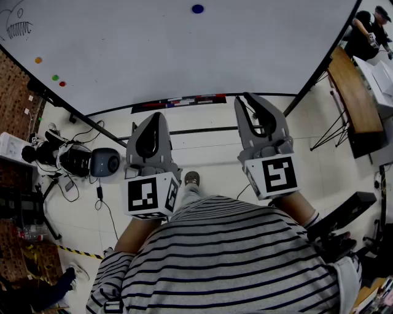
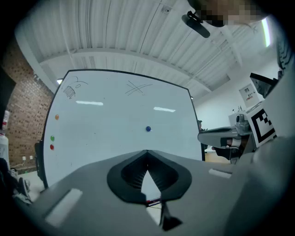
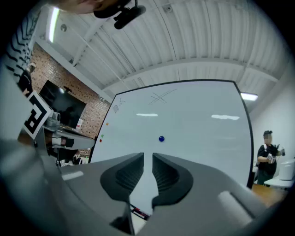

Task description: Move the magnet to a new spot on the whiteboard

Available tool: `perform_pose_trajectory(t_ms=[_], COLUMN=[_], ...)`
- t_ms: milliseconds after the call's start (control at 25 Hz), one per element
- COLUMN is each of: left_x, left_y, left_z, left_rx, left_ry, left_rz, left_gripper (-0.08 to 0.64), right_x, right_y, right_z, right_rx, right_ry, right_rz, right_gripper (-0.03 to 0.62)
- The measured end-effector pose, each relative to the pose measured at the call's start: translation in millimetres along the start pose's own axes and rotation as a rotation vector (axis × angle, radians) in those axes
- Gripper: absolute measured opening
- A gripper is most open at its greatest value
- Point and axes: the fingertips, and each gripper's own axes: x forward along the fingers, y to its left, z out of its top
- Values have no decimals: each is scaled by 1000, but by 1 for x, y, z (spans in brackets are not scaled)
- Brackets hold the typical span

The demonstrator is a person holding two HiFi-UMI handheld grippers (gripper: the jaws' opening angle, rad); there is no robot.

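Observation:
A blue round magnet [image 1: 197, 8] sticks high on the whiteboard [image 1: 153, 55], far ahead of both grippers. It also shows as a small blue magnet [image 2: 148, 129] in the left gripper view and as the same magnet [image 3: 161, 138] in the right gripper view, above the jaws each time. My left gripper [image 1: 155, 118] is held low in front of the board, its tips touching, nothing in it. My right gripper [image 1: 249, 98] points at the board beside it. Its jaws stand a narrow gap apart, with nothing between them.
Orange [image 1: 38, 60], green [image 1: 55, 78] and red [image 1: 62, 83] magnets sit at the board's left edge. A tray with markers [image 1: 178, 102] runs along the board's foot. Camera gear and cables [image 1: 73, 159] lie on the floor at left. A wooden table [image 1: 353, 92] and a person [image 1: 368, 30] are at right.

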Motion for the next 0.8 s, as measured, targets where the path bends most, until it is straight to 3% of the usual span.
perform_pose_trajectory(t_ms=[480, 800], left_x=[118, 167], left_y=[88, 134], left_z=[18, 17], left_rx=[-16, -38], left_ry=[-38, -49], left_rz=[-86, -101], left_gripper=[15, 15], right_x=[185, 255], right_y=[-34, -51], right_z=[17, 10], right_rx=[-168, -221], right_ry=[-26, -11], right_rz=[-127, -232], right_gripper=[159, 169])
